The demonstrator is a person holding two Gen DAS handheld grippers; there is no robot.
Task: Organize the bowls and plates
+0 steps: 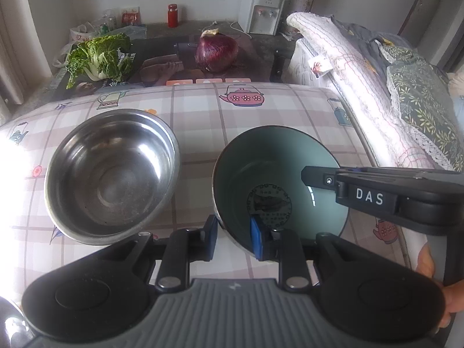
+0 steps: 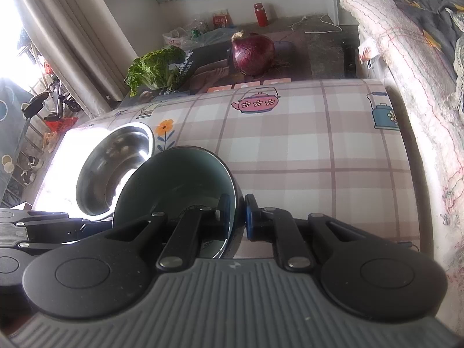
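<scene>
A green ceramic bowl (image 1: 278,174) with a dark outside is tilted above the checked tablecloth (image 1: 261,113). My left gripper (image 1: 235,237) is shut on its near rim, one blue pad inside and one outside. My right gripper (image 2: 236,217) is shut on the bowl's (image 2: 174,179) right rim and shows in the left wrist view (image 1: 362,191) at the right. An empty steel bowl (image 1: 113,174) sits on the cloth just left of the green bowl, and shows in the right wrist view (image 2: 116,162) too.
Beyond the table's far edge lie a red cabbage (image 1: 216,52) and a leafy cabbage (image 1: 98,58) on a dark mat. A red flask (image 1: 172,15) and a water dispenser (image 1: 261,11) stand behind. Folded bedding (image 1: 377,87) lies to the right.
</scene>
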